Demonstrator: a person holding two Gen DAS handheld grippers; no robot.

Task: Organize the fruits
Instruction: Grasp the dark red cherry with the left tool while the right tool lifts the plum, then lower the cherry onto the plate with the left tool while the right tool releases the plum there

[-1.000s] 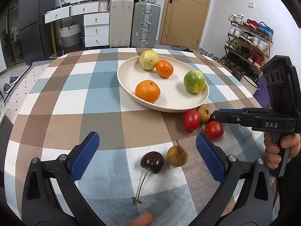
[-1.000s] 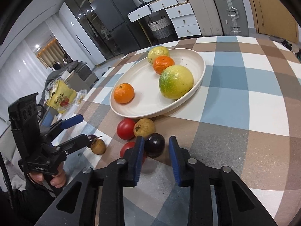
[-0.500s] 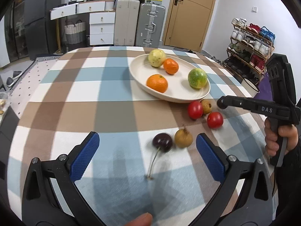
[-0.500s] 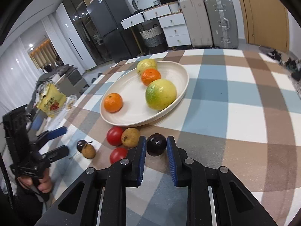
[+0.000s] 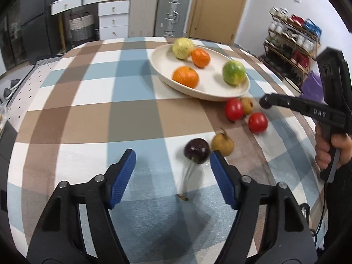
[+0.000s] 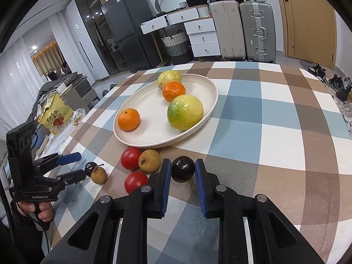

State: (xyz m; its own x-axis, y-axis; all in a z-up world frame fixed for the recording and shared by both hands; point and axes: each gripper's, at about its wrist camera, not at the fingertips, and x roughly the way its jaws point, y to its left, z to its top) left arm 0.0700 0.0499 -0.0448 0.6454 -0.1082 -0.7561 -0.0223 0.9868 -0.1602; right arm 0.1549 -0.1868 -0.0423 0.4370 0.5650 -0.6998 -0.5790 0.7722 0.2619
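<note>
Closing your left gripper point(image 5: 171, 162), you have the cherry point(image 5: 197, 150) just ahead, right of centre, unpinched, stem trailing toward you; your right gripper point(image 6: 182, 171) pinches the dark plum point(image 6: 183, 168) near the plate point(image 6: 211, 88).

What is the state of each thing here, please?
Left tongs: closing, cherry between them, not gripped yet.
Right tongs: shut on dark fruit.
Cherry: on the cloth, beside a brown fruit.
Plate: holds four fruits.
Tomatoes: two, on the cloth, outside the plate.
</note>
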